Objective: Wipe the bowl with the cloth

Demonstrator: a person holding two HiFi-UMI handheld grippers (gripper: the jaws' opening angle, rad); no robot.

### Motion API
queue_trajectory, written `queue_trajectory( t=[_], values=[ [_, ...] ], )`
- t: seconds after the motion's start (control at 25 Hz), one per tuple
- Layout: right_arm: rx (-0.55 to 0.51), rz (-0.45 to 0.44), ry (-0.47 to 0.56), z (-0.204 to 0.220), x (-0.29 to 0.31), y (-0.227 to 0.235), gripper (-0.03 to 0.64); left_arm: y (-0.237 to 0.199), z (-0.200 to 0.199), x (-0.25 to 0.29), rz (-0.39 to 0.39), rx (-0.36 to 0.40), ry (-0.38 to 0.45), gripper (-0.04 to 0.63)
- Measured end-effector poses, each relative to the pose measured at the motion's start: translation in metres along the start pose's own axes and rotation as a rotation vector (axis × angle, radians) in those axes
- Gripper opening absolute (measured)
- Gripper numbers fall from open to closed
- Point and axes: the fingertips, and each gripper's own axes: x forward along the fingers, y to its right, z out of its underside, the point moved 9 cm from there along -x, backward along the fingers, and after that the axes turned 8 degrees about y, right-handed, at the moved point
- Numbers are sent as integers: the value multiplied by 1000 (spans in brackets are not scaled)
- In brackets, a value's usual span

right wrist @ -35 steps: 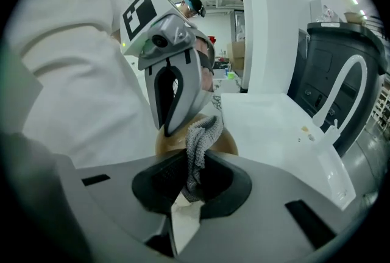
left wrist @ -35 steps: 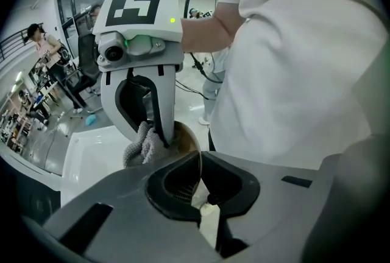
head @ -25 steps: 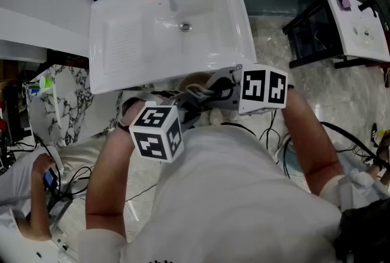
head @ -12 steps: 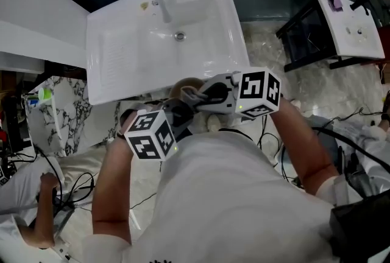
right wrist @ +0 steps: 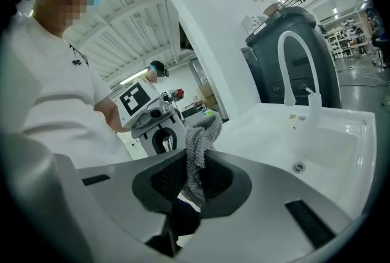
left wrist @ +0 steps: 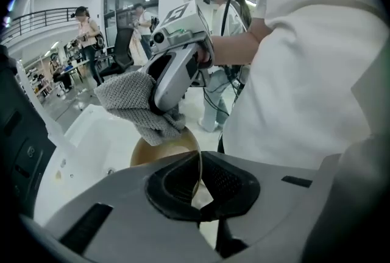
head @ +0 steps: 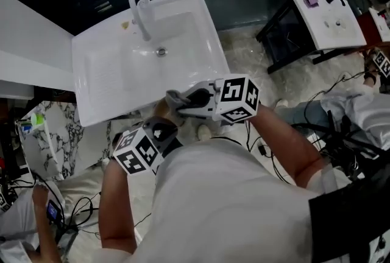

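In the left gripper view the bowl (left wrist: 159, 151) showed only as a brown arc: the cloth (left wrist: 128, 100) covered its far rim, the left gripper (left wrist: 196, 185) its near half. In the head view the right gripper (head: 183, 102) hid nearly all of it

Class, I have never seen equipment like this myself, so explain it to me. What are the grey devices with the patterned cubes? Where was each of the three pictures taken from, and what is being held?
There is no robot here. A person in a white shirt holds a two-jaw gripper in each hand. The marker cubes are part of the grippers. The head view comes from a camera on the person's head, looking down at a white sink with a curved tap. The other two views come from cameras riding on each gripper, looking along its jaws. The left gripper is shut on the rim of a brownish bowl. The right gripper is shut on a grey cloth, which seems to touch the bowl's far rim. Bowl and cloth are both held up, not set down.
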Motion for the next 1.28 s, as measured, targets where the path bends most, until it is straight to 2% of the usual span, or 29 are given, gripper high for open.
queue_trajectory(
  t=[0.2,0.36,0.72,0.96,1.28],
  values=[
    [3,10,10,-3,-2,1,46,2,4,1,-21,-35,26,20],
    [-80,53,-13,-5,-1,-2,46,2,7,-1,-37,-74,51,20],
    [-98,131,8,-9,-14,2,46,-6,8,-10,-66,-204,182,20],
    [-85,268,41,-1,-24,15,46,-27,24,-26,-183,-349,273,18],
    [-63,265,-4,7,-17,26,46,-53,46,-58,-367,-462,264,20]
  ],
)
